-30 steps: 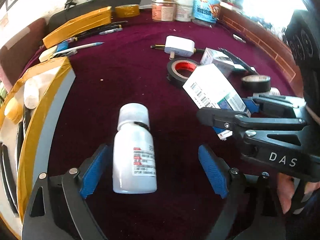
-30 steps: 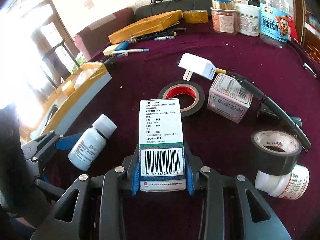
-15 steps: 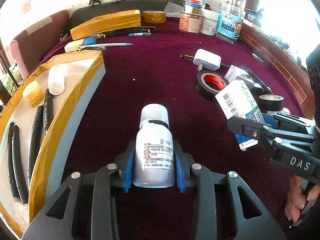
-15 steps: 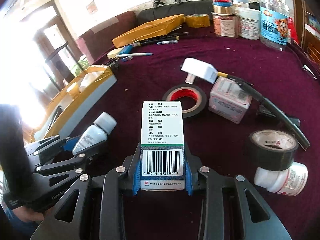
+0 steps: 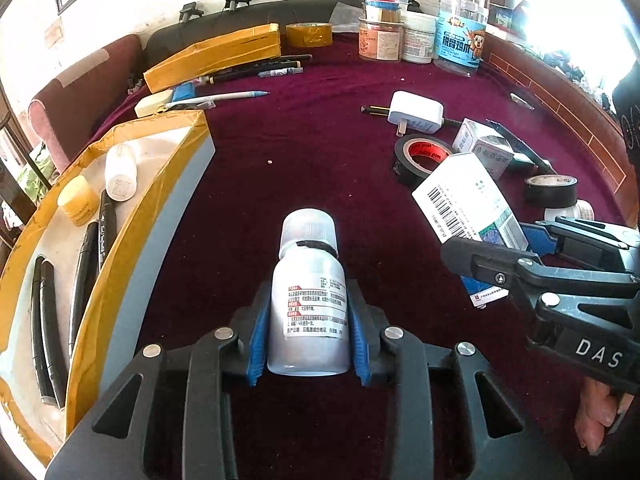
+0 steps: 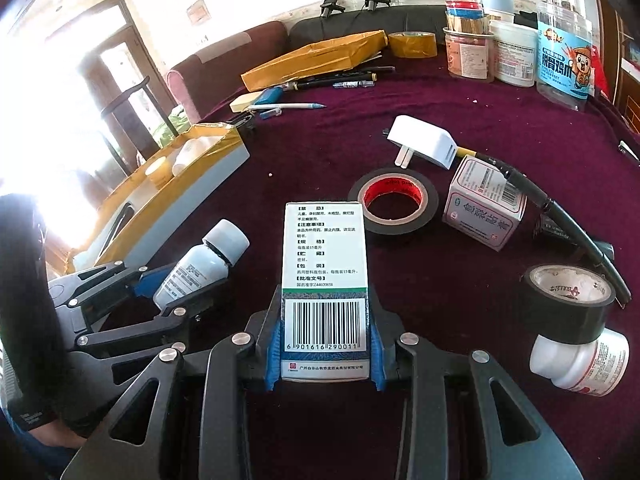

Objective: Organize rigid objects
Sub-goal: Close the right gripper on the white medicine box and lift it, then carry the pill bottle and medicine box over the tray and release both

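Note:
My left gripper [image 5: 308, 340] is shut on a white medicine bottle [image 5: 307, 300] with a white cap, held above the maroon tablecloth; it also shows in the right wrist view [image 6: 200, 264]. My right gripper [image 6: 325, 344] is shut on a white medicine box [image 6: 324, 276] with a barcode; the box also shows at the right of the left wrist view [image 5: 468, 208]. A yellow-taped tray [image 5: 132, 256] at the left holds a small white bottle [image 5: 120, 172], a yellow jar [image 5: 78, 206] and black pens [image 5: 86, 264].
On the cloth lie a black tape roll with red core [image 6: 394, 206], a white plug adapter [image 6: 424, 142], a small white box [image 6: 486, 208], a second black tape roll [image 6: 568, 300] on a white bottle [image 6: 584, 364], pens [image 6: 344, 80], and jars [image 6: 516, 56] at the back.
My left gripper has closed on the white bottle, which lay between open jaws a second ago, and lifted it. My right gripper keeps holding the box.

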The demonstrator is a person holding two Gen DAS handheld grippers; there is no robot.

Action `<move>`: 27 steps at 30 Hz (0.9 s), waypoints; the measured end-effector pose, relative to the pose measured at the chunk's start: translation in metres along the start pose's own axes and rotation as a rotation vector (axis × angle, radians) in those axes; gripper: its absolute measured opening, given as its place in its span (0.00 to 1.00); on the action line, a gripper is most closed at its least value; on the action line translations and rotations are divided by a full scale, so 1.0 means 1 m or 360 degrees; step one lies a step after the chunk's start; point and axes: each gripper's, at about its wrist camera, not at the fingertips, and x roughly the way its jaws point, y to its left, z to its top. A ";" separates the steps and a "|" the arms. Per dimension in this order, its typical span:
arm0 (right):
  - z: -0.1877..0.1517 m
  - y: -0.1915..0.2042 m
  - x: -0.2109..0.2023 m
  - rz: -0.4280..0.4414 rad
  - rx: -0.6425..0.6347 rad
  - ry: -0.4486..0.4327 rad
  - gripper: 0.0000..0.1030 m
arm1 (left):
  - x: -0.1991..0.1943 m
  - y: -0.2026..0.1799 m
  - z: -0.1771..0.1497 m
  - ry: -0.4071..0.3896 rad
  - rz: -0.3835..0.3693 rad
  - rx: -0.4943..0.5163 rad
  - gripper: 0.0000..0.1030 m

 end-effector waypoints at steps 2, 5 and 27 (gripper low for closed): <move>0.000 0.001 0.000 -0.0006 -0.0002 -0.0001 0.29 | 0.000 0.000 0.000 -0.0001 0.0000 -0.0003 0.31; -0.001 0.001 0.000 -0.0002 -0.0013 -0.0013 0.29 | 0.000 -0.002 0.000 -0.0006 0.0015 0.0009 0.31; 0.001 0.001 -0.010 0.0047 0.0038 -0.0075 0.29 | -0.009 0.001 0.000 -0.0073 0.0078 -0.0029 0.31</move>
